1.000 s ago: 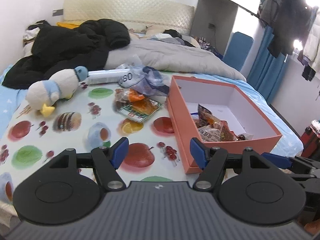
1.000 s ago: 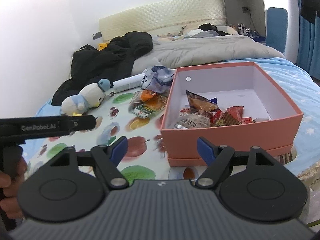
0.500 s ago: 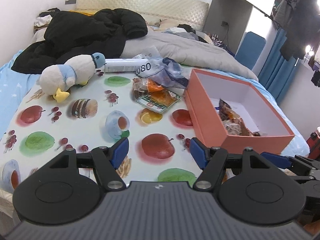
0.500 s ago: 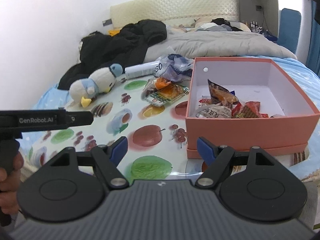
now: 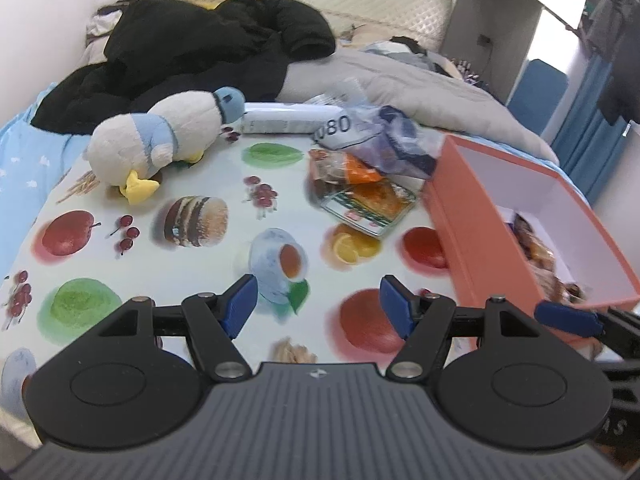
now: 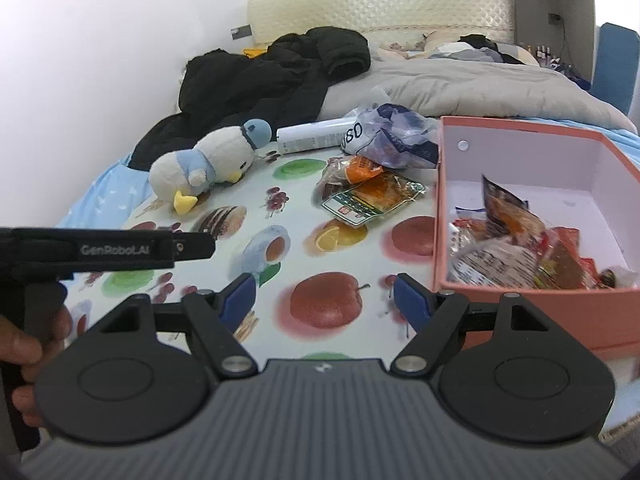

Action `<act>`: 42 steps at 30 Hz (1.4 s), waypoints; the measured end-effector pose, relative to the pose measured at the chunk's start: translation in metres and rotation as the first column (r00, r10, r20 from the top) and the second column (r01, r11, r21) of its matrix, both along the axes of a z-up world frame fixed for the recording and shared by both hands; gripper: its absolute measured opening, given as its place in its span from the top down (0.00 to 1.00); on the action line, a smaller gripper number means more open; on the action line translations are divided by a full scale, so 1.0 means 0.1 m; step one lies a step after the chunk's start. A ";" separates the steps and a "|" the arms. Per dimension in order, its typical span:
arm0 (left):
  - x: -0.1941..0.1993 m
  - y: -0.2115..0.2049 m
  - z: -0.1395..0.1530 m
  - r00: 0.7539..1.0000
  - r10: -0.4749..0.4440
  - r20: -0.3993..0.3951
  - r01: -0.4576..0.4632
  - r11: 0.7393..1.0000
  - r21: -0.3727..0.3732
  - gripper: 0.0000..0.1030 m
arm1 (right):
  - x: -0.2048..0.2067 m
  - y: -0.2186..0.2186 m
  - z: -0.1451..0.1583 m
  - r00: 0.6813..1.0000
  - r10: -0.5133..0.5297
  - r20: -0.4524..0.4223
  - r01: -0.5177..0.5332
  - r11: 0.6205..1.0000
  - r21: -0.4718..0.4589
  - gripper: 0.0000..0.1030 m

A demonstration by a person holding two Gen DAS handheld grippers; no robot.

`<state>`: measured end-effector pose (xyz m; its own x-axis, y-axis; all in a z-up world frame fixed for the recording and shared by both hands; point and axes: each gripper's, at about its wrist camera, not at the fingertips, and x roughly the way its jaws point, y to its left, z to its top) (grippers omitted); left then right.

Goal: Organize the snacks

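Note:
A salmon-pink box (image 5: 472, 216) (image 6: 520, 304) lies open on the right of a fruit-print cloth (image 5: 208, 248) (image 6: 280, 208), with several snack packets (image 6: 516, 252) inside. Left of the box, loose snack packets (image 5: 366, 196) (image 6: 372, 196) lie in a small heap beside a crumpled blue-white plastic bag (image 5: 384, 140) (image 6: 396, 136). My left gripper (image 5: 316, 304) hangs open and empty over the cloth's near part, short of the heap. My right gripper (image 6: 326, 296) is open and empty too, just left of the box's near corner.
A plush duck (image 5: 168, 140) (image 6: 208, 160) and a white tube (image 5: 288, 118) (image 6: 316, 134) lie at the cloth's far side. Behind them are a black jacket (image 5: 200, 52) and a grey duvet (image 6: 460, 84). A hand (image 6: 24, 344) holds the left gripper's handle at the left edge.
Both grippers have moved left and forward over the cloth; the box has slid toward the right of each view and the loose packets look nearer. Both sets of jaws stayed open.

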<state>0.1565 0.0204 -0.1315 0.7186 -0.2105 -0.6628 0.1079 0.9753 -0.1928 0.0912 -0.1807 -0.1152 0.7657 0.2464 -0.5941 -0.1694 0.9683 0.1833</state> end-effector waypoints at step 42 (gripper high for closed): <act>3.09 -0.18 -1.31 0.980 -0.174 -0.094 0.134 0.934 -0.332 0.85 | 1.97 0.23 -1.16 0.976 -0.212 -0.052 0.216 0.973 0.080 0.87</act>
